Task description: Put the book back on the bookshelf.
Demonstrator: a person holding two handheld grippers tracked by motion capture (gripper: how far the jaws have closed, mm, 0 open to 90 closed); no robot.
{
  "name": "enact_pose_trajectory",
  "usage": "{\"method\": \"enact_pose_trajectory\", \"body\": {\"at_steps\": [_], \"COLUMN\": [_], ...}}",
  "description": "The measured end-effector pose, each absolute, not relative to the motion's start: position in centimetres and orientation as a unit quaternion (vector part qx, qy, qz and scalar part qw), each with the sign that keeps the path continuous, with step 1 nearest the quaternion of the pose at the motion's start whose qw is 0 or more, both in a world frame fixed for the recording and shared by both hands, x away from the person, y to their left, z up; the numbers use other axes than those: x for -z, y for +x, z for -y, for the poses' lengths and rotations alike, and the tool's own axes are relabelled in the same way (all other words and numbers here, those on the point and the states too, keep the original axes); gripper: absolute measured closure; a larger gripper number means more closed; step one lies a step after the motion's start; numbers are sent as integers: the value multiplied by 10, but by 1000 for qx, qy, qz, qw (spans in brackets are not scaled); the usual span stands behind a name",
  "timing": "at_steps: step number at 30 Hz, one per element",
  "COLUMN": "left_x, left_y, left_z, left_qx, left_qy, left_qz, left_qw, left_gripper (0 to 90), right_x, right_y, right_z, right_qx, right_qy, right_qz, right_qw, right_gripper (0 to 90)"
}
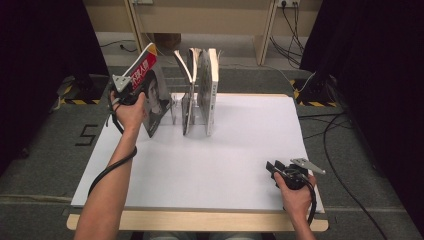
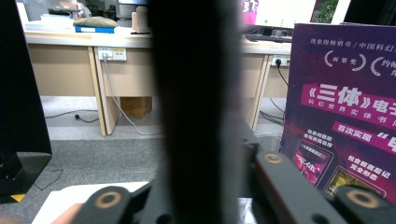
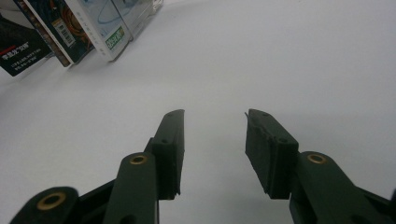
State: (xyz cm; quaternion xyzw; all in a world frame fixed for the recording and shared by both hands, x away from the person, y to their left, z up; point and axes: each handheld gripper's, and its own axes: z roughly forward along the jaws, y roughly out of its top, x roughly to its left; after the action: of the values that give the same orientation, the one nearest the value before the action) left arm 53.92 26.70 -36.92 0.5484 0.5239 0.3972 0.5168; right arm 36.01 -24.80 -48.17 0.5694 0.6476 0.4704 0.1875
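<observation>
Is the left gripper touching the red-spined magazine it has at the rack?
Touching. In the high view the left gripper lies against the tilted magazine; the left gripper view shows its dark edge running up between the jaws.

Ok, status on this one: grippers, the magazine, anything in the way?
Left gripper astride tilted magazine, grip unclear. Right gripper open, empty, low over white sheet. Magazine leans left of standing books; nothing blocking.

"三体" on purple book cover [image 2: 341, 107], perhaps "5" on floor [image 1: 86, 135]
</observation>
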Motion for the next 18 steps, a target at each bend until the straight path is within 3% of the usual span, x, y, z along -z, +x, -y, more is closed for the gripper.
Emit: {"method": "enact_pose_trajectory", "body": {"at_steps": [10, 18], "left_x": [369, 357], "left_y": [535, 535], "left_z": [-273, -271], "left_qx": [-378, -366], "left_qy": [546, 549], "left_qz": [-532, -530], "left_qw": [526, 533], "left_gripper": [636, 637], "right_x": [483, 484], "right_y": [360, 361], "right_z": [248, 247], "right_qx": [-468, -466], "right_qy": [572, 575], "right_qz": [-648, -648], "right_qw": [184, 180], "right_gripper": [580, 576]}}
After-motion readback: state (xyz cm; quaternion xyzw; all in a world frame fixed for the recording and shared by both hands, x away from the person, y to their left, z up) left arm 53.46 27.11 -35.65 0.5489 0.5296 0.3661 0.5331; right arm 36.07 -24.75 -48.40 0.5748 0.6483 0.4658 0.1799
